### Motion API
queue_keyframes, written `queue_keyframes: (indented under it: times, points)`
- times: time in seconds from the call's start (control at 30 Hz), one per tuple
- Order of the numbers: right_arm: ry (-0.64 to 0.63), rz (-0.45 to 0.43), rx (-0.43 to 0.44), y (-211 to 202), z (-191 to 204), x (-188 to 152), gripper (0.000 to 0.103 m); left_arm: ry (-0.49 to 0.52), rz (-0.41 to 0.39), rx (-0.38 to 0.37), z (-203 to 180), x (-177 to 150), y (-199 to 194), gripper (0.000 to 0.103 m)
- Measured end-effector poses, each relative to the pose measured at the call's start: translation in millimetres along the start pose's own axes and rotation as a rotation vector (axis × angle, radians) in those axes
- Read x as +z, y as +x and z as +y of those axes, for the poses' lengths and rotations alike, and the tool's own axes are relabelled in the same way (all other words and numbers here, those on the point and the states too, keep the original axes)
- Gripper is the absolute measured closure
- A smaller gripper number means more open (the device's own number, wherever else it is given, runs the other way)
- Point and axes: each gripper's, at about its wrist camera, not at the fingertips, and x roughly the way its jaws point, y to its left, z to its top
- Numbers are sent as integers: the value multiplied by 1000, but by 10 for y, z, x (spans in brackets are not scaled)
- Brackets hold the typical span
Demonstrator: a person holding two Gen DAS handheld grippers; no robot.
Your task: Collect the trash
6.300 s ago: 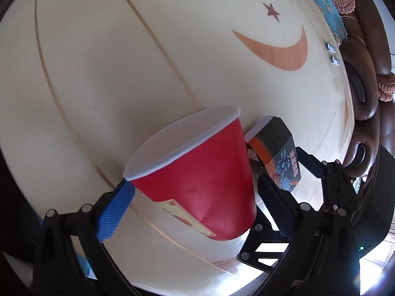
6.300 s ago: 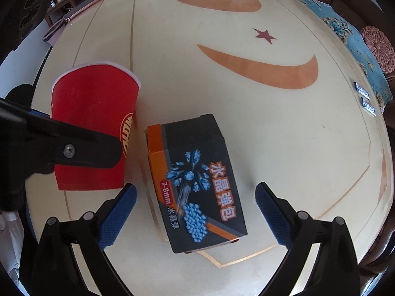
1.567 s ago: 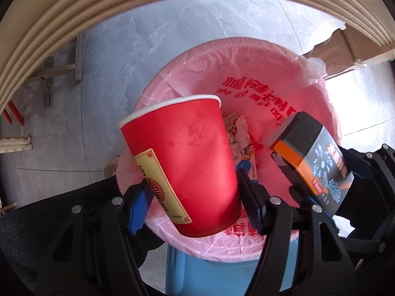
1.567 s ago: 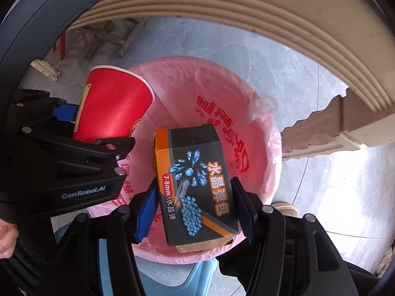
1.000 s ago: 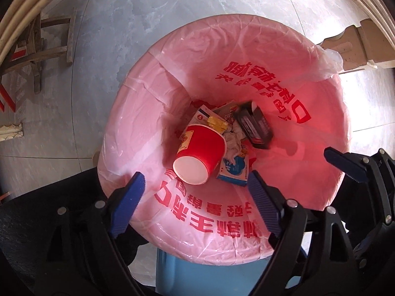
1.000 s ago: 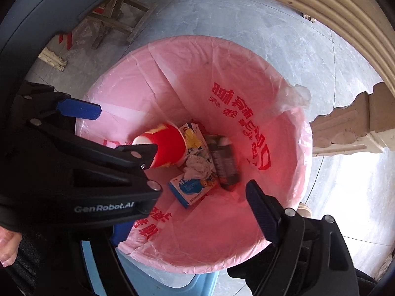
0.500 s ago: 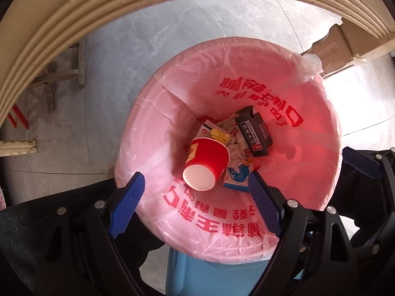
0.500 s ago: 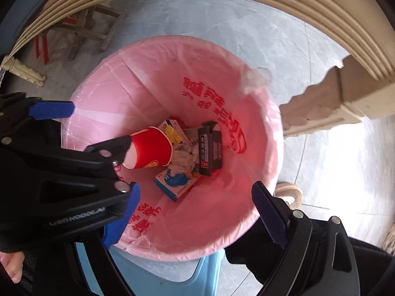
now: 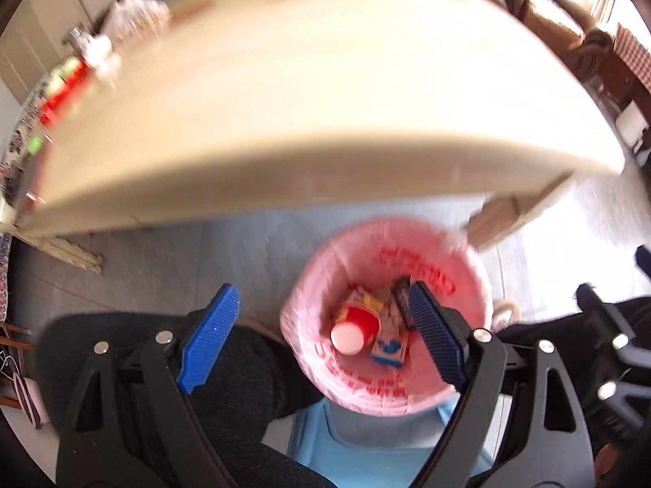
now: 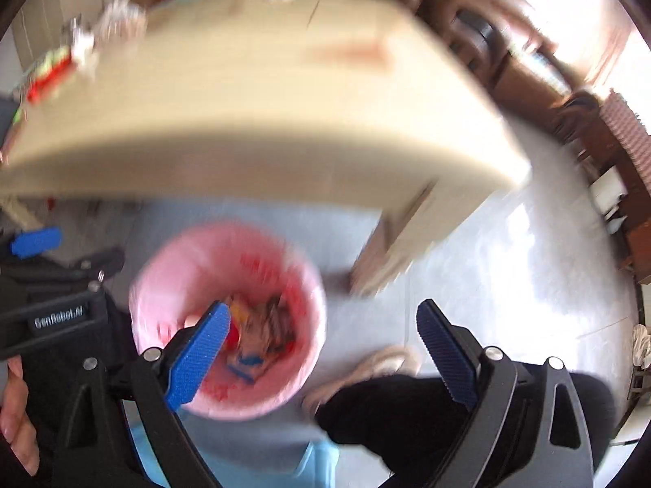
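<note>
Lying on its side at the bottom of the pink-lined bin (image 9: 468, 276), the red paper cup (image 9: 358, 325) shows its white mouth toward the left wrist camera, with the dark box (image 9: 400, 299) just beside it toward the right and a blue-and-white packet (image 9: 390, 349) touching the cup's lower right side; crumpled wrappers sit among them. The left claw (image 9: 321, 341) hangs above the bin with its blue pads wide apart and nothing between them, its right pad crossing the view of the bin's inner wall. The right claw (image 10: 325, 354) is likewise spread wide and empty; its jaws have just been opening further, and no thing sits between them. In the right wrist view the bin (image 10: 301, 284) lies to the lower left, blurred, its contents only smears of red, dark and blue, and the left pad of that claw overlaps the bin's near side. The cream counter (image 9: 305, 114) arches over the upper part of both views, its edge above the bin, with blurred small items at its far left. A person's dark trouser leg (image 10: 407, 410) and a pale shoe (image 10: 378, 366) rest on the grey tiled floor (image 10: 488, 268) beside the bin. A hand (image 10: 16, 419) grips the left claw's body at the left edge of the right wrist view.
</note>
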Motion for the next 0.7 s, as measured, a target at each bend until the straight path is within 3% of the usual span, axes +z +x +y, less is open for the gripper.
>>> queue_keyframes:
  times: [0.1,0.2,0.33,0.5,0.7]
  points:
    - [24,-189,17,-609,-74,237,7,-34,-160,10,59,171,-638,14]
    - [-23,-285,-27,-1100,-20,447,7,-70,-316,-6,129,251,-1286,9]
    - [-7,-456,-36,-1769,9,567,7,-92,-462,21,112,257,-1931,6]
    - [25,-576,-60,-2388,-38,617,7,-125,-536,10,182,207,-2406,6]
    - [67,-602,-24,-2675,-115,532,7,-118,-580,76,105,70,-2689,6]
